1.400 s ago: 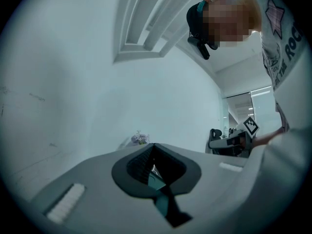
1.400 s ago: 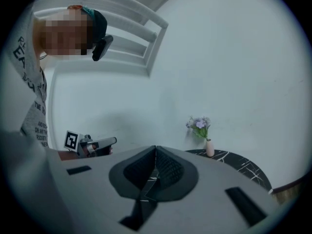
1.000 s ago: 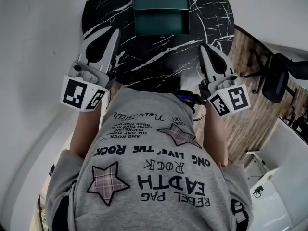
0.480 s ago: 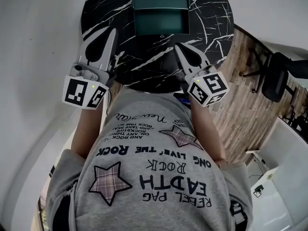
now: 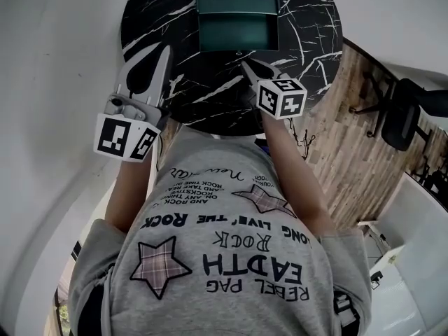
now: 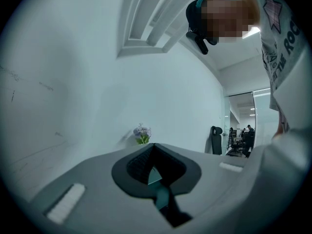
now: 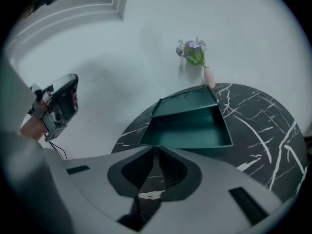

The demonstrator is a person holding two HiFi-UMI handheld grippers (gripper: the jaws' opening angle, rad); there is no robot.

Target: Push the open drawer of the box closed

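Drawer (image 5: 236,32) shared by head and right gripper views

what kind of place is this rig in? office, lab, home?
Probably an office: a black office chair stands near the round marble-look table, and past an opening in the white wall there are more chairs and people.

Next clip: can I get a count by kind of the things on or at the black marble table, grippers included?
Green box with its open drawer: 1
Vase of flowers, at the table's far edge: 1
Grippers, left and right: 2
Total: 4
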